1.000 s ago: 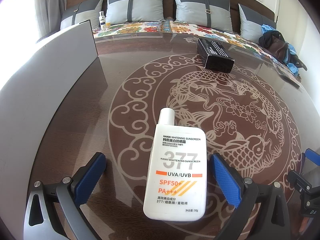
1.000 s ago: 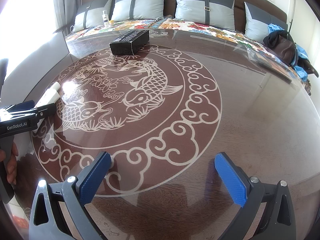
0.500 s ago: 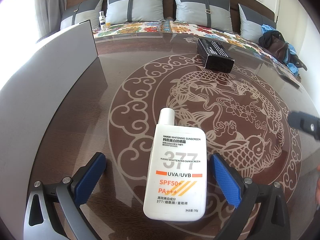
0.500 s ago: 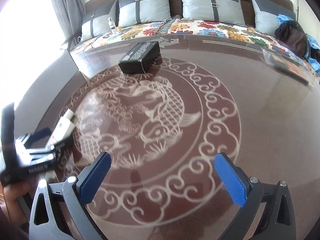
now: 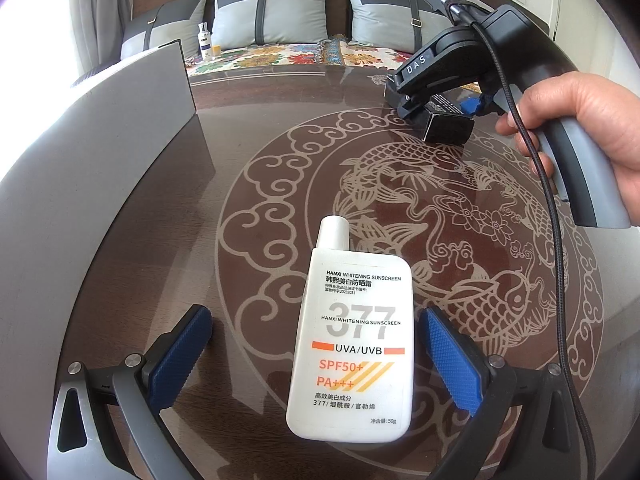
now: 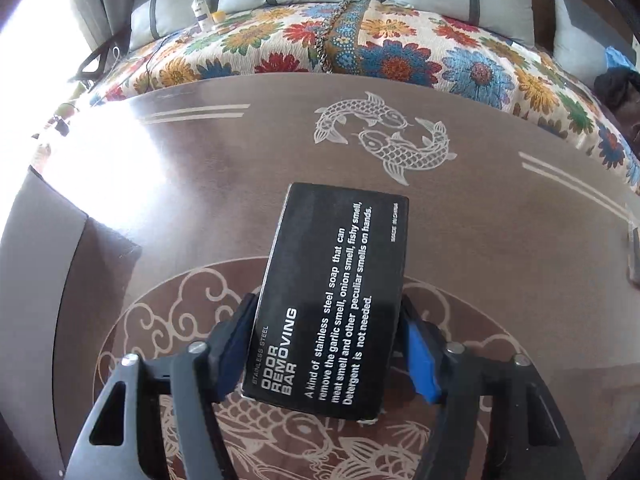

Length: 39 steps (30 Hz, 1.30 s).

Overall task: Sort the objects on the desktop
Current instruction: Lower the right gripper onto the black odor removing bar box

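Observation:
A white sunscreen bottle (image 5: 352, 344) lies flat on the brown patterned table (image 5: 260, 128), cap pointing away. My left gripper (image 5: 316, 364) stands open around it, blue pads (image 5: 180, 352) well clear of both sides. At the far side of the table, a black box (image 6: 332, 292) printed "odor removing bar" rests on the table top. My right gripper (image 6: 328, 340) straddles its near end; its jaws are closing and both pads (image 6: 420, 356) lie against the long sides. The left wrist view shows the same black box (image 5: 446, 128) under the right gripper (image 5: 448, 112), held by a hand (image 5: 580, 120).
A grey upright panel (image 5: 100, 152) borders the table's left side. Behind the table is a sofa with a flowered cover (image 6: 400, 60), grey cushions and a small bottle (image 5: 205, 40). A dark flat object (image 6: 634, 256) lies at the table's right edge.
My right gripper has swept across the table to the black box and narrowed from wide open onto its sides. The left gripper and the sunscreen bottle have stayed put.

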Each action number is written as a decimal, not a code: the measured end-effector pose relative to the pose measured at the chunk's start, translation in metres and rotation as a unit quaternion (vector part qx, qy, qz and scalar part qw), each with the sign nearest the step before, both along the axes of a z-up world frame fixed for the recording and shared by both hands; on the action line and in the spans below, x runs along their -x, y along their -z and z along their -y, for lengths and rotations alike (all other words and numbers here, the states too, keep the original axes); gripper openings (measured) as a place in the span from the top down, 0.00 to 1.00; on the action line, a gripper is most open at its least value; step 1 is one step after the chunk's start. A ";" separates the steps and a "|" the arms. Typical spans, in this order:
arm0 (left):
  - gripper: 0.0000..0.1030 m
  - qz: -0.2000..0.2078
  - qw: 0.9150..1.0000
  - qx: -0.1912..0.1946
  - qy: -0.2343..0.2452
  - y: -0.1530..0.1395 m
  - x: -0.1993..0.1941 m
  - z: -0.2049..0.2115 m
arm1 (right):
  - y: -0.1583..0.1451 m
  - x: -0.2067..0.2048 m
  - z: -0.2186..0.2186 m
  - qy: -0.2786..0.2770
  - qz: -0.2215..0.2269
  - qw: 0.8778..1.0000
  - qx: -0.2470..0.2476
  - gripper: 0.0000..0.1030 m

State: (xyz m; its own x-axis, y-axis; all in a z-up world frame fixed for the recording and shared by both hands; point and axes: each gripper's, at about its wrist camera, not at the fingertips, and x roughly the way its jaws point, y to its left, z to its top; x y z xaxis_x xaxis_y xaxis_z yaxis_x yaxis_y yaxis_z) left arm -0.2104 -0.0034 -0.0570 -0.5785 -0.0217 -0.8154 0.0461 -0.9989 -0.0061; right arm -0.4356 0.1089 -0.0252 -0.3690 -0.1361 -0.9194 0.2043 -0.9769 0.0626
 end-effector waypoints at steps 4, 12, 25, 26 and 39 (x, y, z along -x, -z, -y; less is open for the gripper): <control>0.00 0.000 1.000 0.000 0.000 0.000 0.000 0.000 | -0.001 -0.030 -0.007 -0.033 -0.028 0.999 -0.025 0.42; 0.00 0.000 1.000 0.000 0.000 0.001 0.000 0.001 | 0.002 -0.182 -0.077 -0.052 -0.084 0.994 -0.045 0.42; 0.00 0.000 1.000 0.000 0.000 0.001 0.001 0.001 | 0.013 -0.308 -0.124 0.010 -0.121 0.993 -0.016 0.08; 0.00 0.000 1.000 0.000 0.000 0.001 0.001 0.001 | 0.013 -0.305 -0.125 0.011 -0.119 0.993 -0.014 0.06; 0.00 0.000 1.000 0.000 0.000 0.001 0.000 0.001 | 0.017 -0.305 -0.121 0.006 -0.114 0.993 -0.016 0.00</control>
State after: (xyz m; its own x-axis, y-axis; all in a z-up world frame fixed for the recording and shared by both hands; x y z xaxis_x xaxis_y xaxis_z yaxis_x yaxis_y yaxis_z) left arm -0.2109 -0.0043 -0.0577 -0.5789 -0.0206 -0.8152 0.0451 -0.9990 -0.0068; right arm -0.1305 0.2298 -0.0419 -0.5690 -0.1027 -0.8159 0.1972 -0.9803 -0.0141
